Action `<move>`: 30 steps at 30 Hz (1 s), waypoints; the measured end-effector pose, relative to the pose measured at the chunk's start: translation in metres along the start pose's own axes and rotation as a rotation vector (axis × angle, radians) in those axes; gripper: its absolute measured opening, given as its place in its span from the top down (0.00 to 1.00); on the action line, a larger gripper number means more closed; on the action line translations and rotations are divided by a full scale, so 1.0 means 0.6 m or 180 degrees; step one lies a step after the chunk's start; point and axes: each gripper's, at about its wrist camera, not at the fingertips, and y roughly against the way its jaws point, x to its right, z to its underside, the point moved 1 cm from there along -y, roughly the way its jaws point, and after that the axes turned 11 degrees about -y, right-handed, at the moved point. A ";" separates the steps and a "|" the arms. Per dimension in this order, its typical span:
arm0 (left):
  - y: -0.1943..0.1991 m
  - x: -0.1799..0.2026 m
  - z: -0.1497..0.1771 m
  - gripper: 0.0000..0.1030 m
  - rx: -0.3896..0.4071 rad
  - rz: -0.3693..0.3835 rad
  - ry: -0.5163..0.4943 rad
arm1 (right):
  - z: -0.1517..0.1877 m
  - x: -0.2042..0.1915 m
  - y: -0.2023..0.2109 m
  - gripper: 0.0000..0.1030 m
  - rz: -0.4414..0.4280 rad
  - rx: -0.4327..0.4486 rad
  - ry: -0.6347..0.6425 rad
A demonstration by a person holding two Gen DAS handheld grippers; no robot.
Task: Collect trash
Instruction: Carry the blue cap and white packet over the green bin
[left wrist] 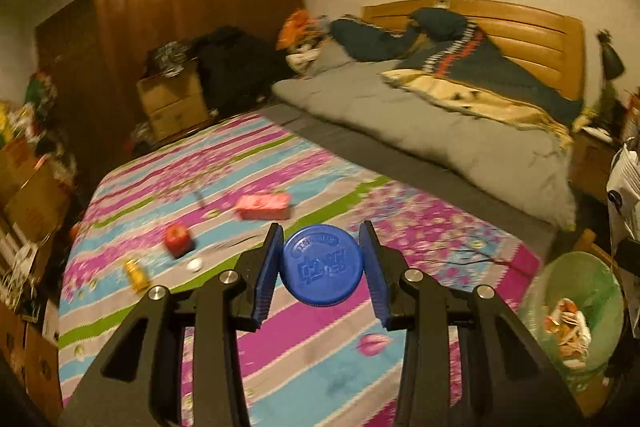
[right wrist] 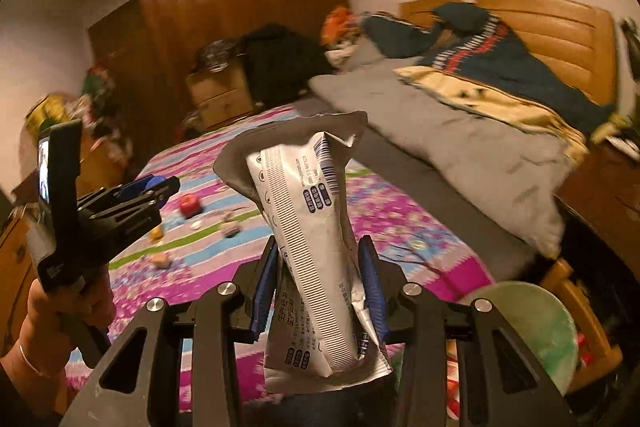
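Blue plastic is what the left gripper (left wrist: 320,267) carries: a round blue lid (left wrist: 322,265) sits between its two pads, which are closed partway and press on its edge from both sides. The right gripper (right wrist: 318,287) is closed about as far on a white wrapper (right wrist: 316,247), an empty printed pouch that stands up tall between the pads. So two pieces of trash are already picked up, but I judge that neither is delivered yet, because both are over the striped bedsheet (left wrist: 280,327) and not over the green bin (left wrist: 576,307), which stands on the floor at the right corner of the bed and already has some crumpled packets inside. From left to right, the sheet has a small yellow packet (left wrist: 136,273), a red apple (left wrist: 178,239), a small white scrap (left wrist: 195,264) and a pink pack (left wrist: 264,206) (whether the apple counts as trash, I cannot tell). These are probably left to collect. Further right lie a grey quilt (left wrist: 420,123) and a dark blanket (left wrist: 480,67), well apart from the work. Nothing stands between the grippers and the bin; only the bed corner is near the way.
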 end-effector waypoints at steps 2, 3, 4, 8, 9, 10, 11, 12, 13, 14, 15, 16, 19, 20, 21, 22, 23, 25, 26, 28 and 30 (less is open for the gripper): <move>-0.004 0.038 -0.016 0.63 0.0041 0.0105 -0.0098 | -0.005 0.043 0.015 0.60 0.0087 0.0015 -0.0141; -0.005 0.054 -0.023 0.63 0.0056 0.0154 -0.0138 | -0.008 0.060 0.023 0.60 0.0128 0.0024 -0.0194; -0.009 0.076 -0.031 0.63 0.0075 0.0215 -0.0189 | -0.010 0.076 0.027 0.60 0.0177 0.0038 -0.0237; -0.021 0.149 -0.051 0.63 0.0105 0.0423 -0.0361 | -0.014 0.141 0.061 0.60 0.0429 0.0121 -0.0370; -0.024 0.174 -0.055 0.63 0.0117 0.0489 -0.0431 | -0.015 0.161 0.071 0.60 0.0502 0.0139 -0.0418; -0.025 0.195 -0.058 0.63 0.0126 0.0534 -0.0490 | -0.014 0.175 0.075 0.60 0.0543 0.0145 -0.0450; -0.027 0.214 -0.061 0.63 0.0132 0.0581 -0.0546 | -0.015 0.197 0.081 0.60 0.0605 0.0151 -0.0508; -0.027 0.225 -0.062 0.63 0.0136 0.0611 -0.0578 | -0.015 0.216 0.084 0.60 0.0654 0.0153 -0.0559; -0.028 0.244 -0.065 0.63 0.0141 0.0667 -0.0629 | -0.013 0.232 0.089 0.60 0.0696 0.0153 -0.0603; -0.029 0.262 -0.068 0.63 0.0146 0.0723 -0.0677 | -0.008 0.251 0.098 0.60 0.0752 0.0147 -0.0657; -0.030 0.274 -0.070 0.63 0.0147 0.0760 -0.0706 | -0.005 0.264 0.102 0.60 0.0792 0.0142 -0.0688; -0.031 0.292 -0.073 0.63 0.0146 0.0819 -0.0758 | -0.002 0.275 0.107 0.60 0.0834 0.0136 -0.0710; -0.033 0.339 -0.078 0.63 0.0148 0.0939 -0.0894 | 0.005 0.311 0.119 0.60 0.0973 0.0127 -0.0747; -0.033 0.357 -0.079 0.63 0.0147 0.0990 -0.0953 | 0.009 0.326 0.126 0.60 0.1036 0.0123 -0.0768; -0.034 0.371 -0.079 0.63 0.0139 0.1030 -0.0998 | 0.011 0.332 0.127 0.60 0.1072 0.0120 -0.0780; -0.033 0.384 -0.081 0.63 0.0133 0.1059 -0.1032 | 0.015 0.346 0.133 0.60 0.1124 0.0112 -0.0807; -0.034 0.400 -0.081 0.63 0.0124 0.1101 -0.1068 | 0.021 0.353 0.138 0.60 0.1158 0.0106 -0.0830; -0.035 0.419 -0.081 0.63 0.0102 0.1191 -0.1108 | 0.027 0.371 0.143 0.60 0.1227 0.0080 -0.0873; -0.035 0.431 -0.080 0.63 0.0089 0.1246 -0.1134 | 0.032 0.381 0.146 0.60 0.1269 0.0058 -0.0892; -0.037 0.448 -0.078 0.63 0.0064 0.1344 -0.1175 | 0.040 0.393 0.148 0.60 0.1331 0.0019 -0.0919; -0.038 0.459 -0.073 0.63 0.0026 0.1408 -0.1211 | 0.049 0.408 0.148 0.60 0.1381 -0.0035 -0.0963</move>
